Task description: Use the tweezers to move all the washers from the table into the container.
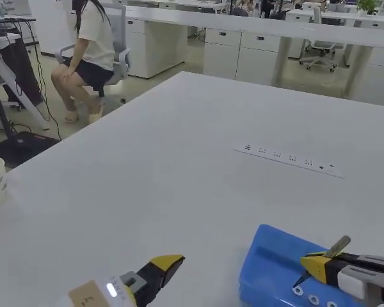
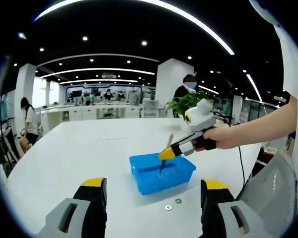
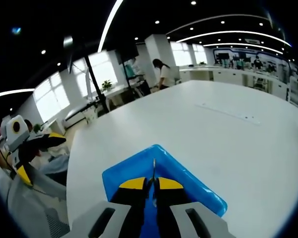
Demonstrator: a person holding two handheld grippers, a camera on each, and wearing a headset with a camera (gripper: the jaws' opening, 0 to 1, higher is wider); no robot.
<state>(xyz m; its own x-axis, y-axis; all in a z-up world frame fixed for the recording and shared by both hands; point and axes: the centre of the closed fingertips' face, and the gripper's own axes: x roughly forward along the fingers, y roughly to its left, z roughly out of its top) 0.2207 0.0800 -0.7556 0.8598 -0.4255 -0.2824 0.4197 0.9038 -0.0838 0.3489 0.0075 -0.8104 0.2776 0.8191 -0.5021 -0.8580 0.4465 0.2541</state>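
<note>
White table (image 1: 147,192) at hand: left tongs (image 2: 154,182) spread, empty. Just past them, two washers (image 2: 168,207) lie near the blue container (image 2: 139,179). Over it the right tongs (image 3: 151,184) pinch tweezers (image 2: 170,140), tips inside: likely a drop-off. Next, precise pinching of those flat two.

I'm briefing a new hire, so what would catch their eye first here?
The bright blue container on the white table stands out first. The right tool holds tweezers tip-down over it, and two washers lie on the table beside it.
</note>
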